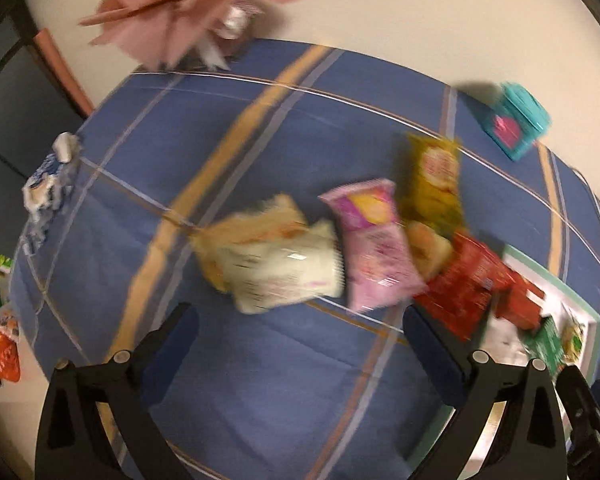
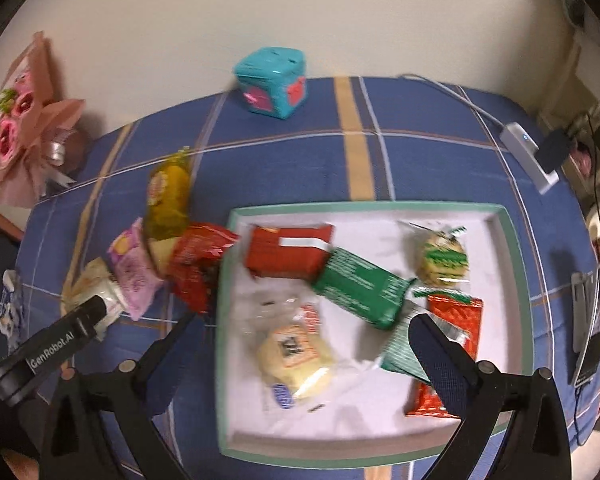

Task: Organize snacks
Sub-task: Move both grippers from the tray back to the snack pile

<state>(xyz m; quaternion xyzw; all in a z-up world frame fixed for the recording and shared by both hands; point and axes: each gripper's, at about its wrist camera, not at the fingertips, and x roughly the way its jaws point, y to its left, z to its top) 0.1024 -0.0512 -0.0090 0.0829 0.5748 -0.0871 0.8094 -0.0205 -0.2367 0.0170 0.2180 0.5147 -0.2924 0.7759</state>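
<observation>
Snacks (image 2: pixel 356 288), colourful crinkly packets, seemingly sealed

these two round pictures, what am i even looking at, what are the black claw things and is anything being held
Each picture comes from a wide-angle camera mounted on a hand-held gripper, looking along its two black fingers. A person holds one such tool in each hand.

The left gripper looks at a blue checked tablecloth with loose snack packets: a pale one, a pink one, a yellow one and a red one.

The right gripper hangs over a white tray with a green rim that already holds several packets, among them a green one.

Both grippers are open and hold nothing. A teal cube sits at the back.
</observation>
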